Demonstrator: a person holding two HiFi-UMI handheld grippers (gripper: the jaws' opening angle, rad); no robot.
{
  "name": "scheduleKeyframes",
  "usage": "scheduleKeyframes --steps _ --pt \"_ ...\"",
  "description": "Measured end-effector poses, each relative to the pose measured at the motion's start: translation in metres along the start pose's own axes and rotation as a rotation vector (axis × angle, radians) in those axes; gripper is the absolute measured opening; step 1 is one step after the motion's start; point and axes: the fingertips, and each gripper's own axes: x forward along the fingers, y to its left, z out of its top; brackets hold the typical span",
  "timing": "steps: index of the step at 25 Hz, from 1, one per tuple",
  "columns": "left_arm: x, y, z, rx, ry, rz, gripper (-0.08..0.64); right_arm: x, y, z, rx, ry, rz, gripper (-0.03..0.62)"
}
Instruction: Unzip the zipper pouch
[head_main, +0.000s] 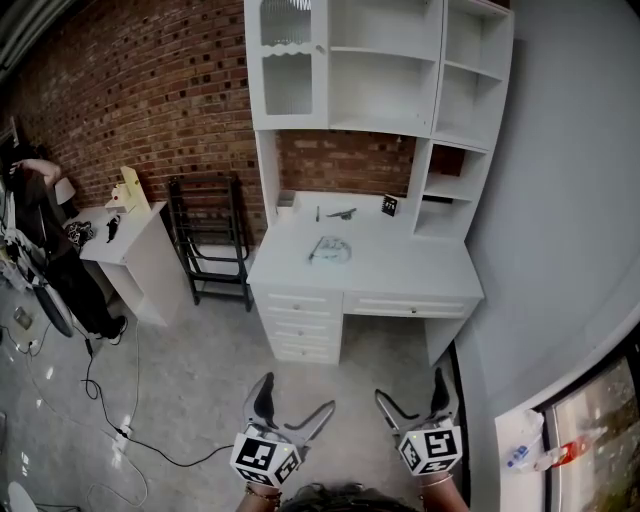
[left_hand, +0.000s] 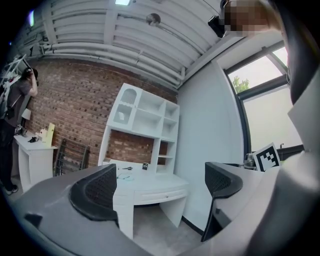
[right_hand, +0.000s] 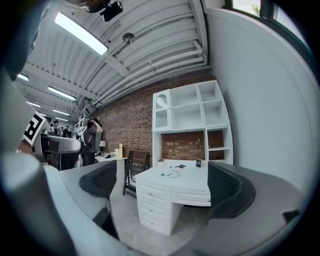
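A clear zipper pouch (head_main: 330, 250) lies flat on the white desk (head_main: 400, 272), far ahead of both grippers. It shows small in the left gripper view (left_hand: 125, 177) and in the right gripper view (right_hand: 170, 174). My left gripper (head_main: 295, 398) is held low over the floor, its jaws spread wide with nothing between them (left_hand: 159, 187). Beside it, my right gripper (head_main: 412, 390) is likewise open and empty (right_hand: 164, 182). Both point toward the desk, well short of it.
The desk carries a hutch of shelves (head_main: 380, 70), a dark tool (head_main: 342, 213) and a small black card (head_main: 390, 205). A black folding rack (head_main: 212, 240) and a small white table (head_main: 130, 225) stand left. Cables (head_main: 100, 400) trail on the floor. A person (head_main: 40, 220) stands far left.
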Motion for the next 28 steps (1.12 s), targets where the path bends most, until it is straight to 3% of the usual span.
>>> scheduleKeyframes --steps 5,28 --pt "0.003 0.000 -0.002 0.005 -0.001 0.028 0.568 0.001 -0.004 0.004 0.007 -0.023 0.005 0.575" --pt "0.021 -0.033 -0.011 0.000 -0.013 0.060 0.569 -0.013 -0.051 0.015 -0.054 -0.089 0.027 0.561"
